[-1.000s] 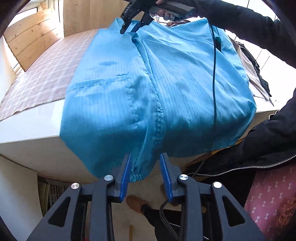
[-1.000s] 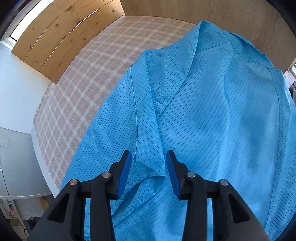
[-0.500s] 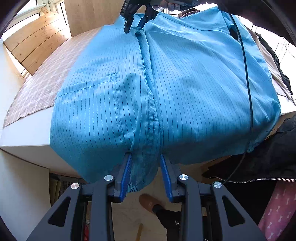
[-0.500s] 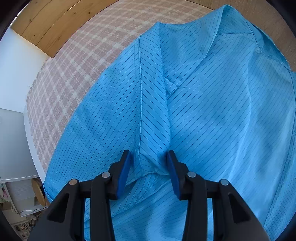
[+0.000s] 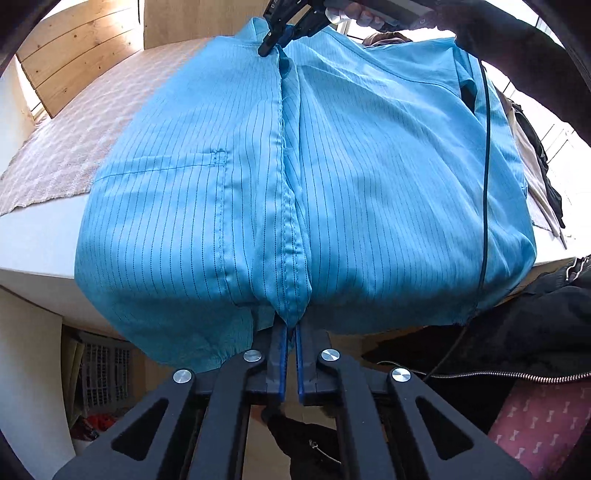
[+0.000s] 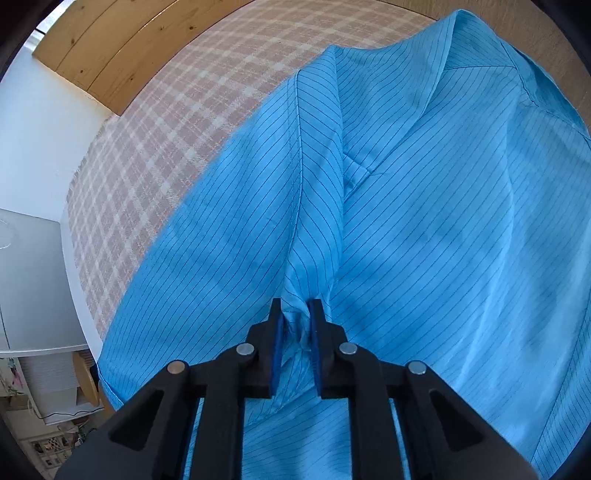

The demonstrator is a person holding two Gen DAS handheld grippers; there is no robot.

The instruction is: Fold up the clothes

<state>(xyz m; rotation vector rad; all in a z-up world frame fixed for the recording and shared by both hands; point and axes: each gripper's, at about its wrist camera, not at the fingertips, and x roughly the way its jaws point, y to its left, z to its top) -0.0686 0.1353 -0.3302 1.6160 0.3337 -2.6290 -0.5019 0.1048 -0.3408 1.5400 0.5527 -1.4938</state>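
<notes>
Left gripper (image 5: 290, 332), seen from its own wrist camera: blue pads pressed together on the front placket at the bottom hem of the blue striped shirt (image 5: 369, 177). Fabric is pinched between the pads. Ahead of this gripper the shirt lies spread over the white table (image 5: 37, 236), its hem hanging past the near edge. A chest pocket sits left of the placket. At the far end of the placket, the right gripper (image 5: 275, 38) is on the collar, held by a hand (image 5: 351, 14) in a dark sleeve. A black cable (image 5: 485, 166) runs across the shirt to the right. A checked cloth (image 5: 74, 140) covers the table to the left.

Right gripper (image 6: 295, 321), from its own wrist camera: jaws closing, a bunched fold of the shirt's (image 6: 424, 221) collar area caught between the blue pads. Shirt fabric fills the space ahead and to the right. Checked cloth (image 6: 155, 147) lies to the left, with a wooden panel (image 6: 110, 48) beyond it.
</notes>
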